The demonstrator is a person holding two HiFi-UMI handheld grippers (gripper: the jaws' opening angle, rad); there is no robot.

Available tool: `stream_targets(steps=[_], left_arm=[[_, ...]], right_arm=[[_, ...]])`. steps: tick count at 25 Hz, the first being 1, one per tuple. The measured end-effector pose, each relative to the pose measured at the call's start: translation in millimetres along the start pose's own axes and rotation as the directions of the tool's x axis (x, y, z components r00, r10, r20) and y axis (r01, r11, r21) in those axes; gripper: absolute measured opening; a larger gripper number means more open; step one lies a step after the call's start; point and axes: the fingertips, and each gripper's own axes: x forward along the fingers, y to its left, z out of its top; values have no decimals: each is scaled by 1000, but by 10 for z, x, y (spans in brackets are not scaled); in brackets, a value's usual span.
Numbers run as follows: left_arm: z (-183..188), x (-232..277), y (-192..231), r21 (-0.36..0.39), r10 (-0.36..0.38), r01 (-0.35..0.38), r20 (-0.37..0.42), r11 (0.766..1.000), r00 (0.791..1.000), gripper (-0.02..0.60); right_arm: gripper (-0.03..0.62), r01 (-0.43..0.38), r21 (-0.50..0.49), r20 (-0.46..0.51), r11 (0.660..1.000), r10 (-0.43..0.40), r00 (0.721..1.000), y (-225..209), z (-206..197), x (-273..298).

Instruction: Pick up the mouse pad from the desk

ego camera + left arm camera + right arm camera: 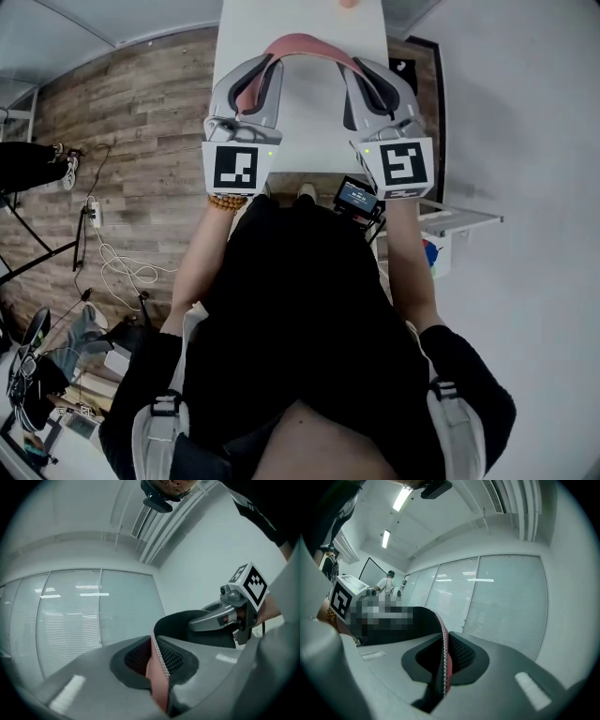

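Observation:
The mouse pad (302,41), pink on top and black underneath, hangs in an arch above the white desk (302,127). My left gripper (255,86) is shut on the pad's left end and my right gripper (364,84) is shut on its right end. In the left gripper view the pad's stitched edge (158,665) is pinched between the jaws, and its black underside curves over to the right gripper (236,611). In the right gripper view the pad (443,660) is likewise clamped edge-on and bends away toward the left gripper (344,597).
The desk's near edge lies just beyond my feet (307,193). A small device with a lit screen (357,196) sits at my right hip. A white shelf (455,221) stands by the wall on the right. Cables and a power strip (94,214) lie on the wood floor to the left.

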Motion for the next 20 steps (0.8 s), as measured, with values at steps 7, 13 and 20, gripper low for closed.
stream_targets(steps=[7, 13, 20], left_arm=[[-45, 17, -6, -8, -1, 1, -7, 1000, 1000, 25], [1, -3, -2, -10, -4, 4, -6, 1000, 1000, 25], [-70, -9, 29, -19, 0, 0, -16, 1000, 1000, 25]], right_arm=[[38, 1, 2, -9, 1000, -1, 1000, -7, -48, 21], [37, 4, -2, -10, 1000, -4, 1000, -4, -2, -5], [37, 6, -16, -2, 1000, -6, 1000, -13, 14, 42]])
